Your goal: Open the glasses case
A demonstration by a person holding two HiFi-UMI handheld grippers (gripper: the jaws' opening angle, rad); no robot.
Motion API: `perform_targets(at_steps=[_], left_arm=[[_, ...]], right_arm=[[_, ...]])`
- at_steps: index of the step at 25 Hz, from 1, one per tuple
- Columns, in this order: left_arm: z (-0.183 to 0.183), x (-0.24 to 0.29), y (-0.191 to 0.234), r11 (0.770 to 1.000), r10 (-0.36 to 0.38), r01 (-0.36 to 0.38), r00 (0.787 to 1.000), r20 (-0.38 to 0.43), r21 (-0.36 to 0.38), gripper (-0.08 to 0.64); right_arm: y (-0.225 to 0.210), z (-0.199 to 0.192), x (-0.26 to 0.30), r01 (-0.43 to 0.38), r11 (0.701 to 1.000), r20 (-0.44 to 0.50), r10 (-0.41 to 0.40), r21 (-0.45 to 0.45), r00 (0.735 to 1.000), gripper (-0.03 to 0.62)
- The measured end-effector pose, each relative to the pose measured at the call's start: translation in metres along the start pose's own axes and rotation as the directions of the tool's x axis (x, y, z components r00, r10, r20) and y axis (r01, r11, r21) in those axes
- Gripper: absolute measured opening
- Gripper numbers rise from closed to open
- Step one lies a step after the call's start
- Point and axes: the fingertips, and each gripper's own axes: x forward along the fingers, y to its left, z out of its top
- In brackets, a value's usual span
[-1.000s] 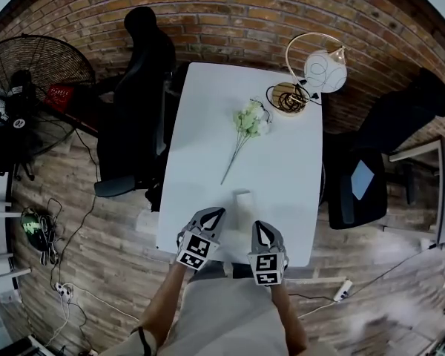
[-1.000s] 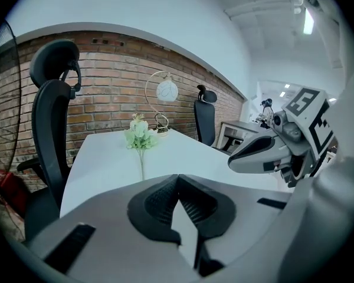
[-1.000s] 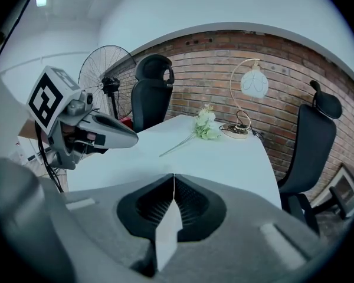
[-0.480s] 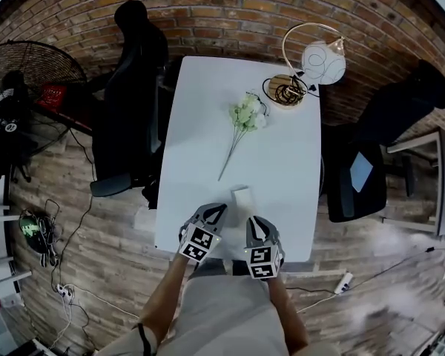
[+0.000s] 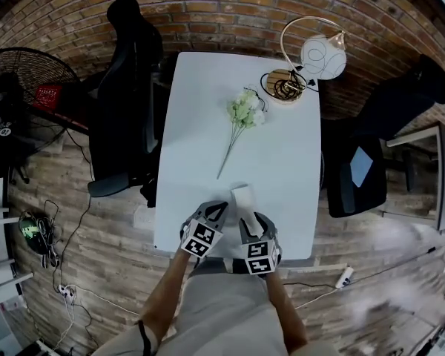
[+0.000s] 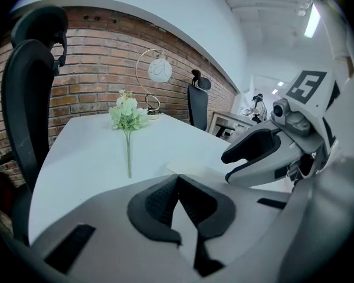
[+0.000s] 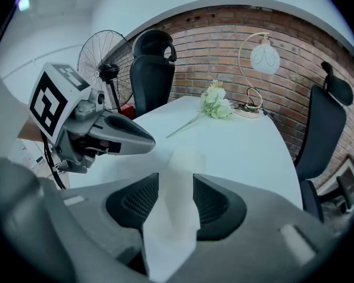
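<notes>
Left tongs [image 6: 178, 180] clenched, empty. Right tongs [image 5: 253, 219] opening, released; case [image 5: 242, 198] between them, on table [image 5: 200, 124].

Bright, even indoor light. A ceiling light strip [image 6: 311, 21] glares in the left gripper view. The white tabletop [image 5: 282, 162] is near overexposed, with faint shadows. Strong fisheye bending, dark corners. The close glasses case [image 7: 178, 181] is out of focus.

The left claw [image 5: 216, 211] and right claw [image 5: 252, 221] are grey shells with black ribbed pads [image 7: 135, 202], each bearing a black-and-white marker cube [image 5: 201, 238]. Grey-beige clothing [image 5: 222, 310], dark wristband [image 5: 142, 331].
</notes>
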Motion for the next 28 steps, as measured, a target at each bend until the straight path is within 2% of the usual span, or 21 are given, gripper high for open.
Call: perform_targets(at_steps=[9, 17, 23, 28], left_arm=[[-0.003, 0.011, 0.001, 1.000, -0.022, 0.022, 1.000, -0.021, 0.004, 0.006], [-0.006, 0.019, -0.001, 0.999, -0.038, 0.039, 0.998, -0.044, 0.018, 0.005], [-0.010, 0.023, -0.002, 0.998, -0.046, 0.048, 0.997, -0.055, 0.029, 0.006], [-0.012, 0.025, -0.004, 0.998, -0.053, 0.054, 0.997, -0.064, 0.028, 0.005]], right_arm=[[0.004, -0.008, 0.014, -0.023, 0.999, -0.033, 0.024, 0.039, 0.999, 0.268], [0.005, -0.019, 0.028, -0.008, 0.999, -0.100, 0.012, 0.038, 0.995, 0.345], [0.002, -0.029, 0.037, 0.019, 0.998, -0.139, -0.010, 0.065, 0.990, 0.351], [0.004, -0.034, 0.039, 0.000, 0.996, -0.156, 0.015, 0.095, 0.988, 0.345]])
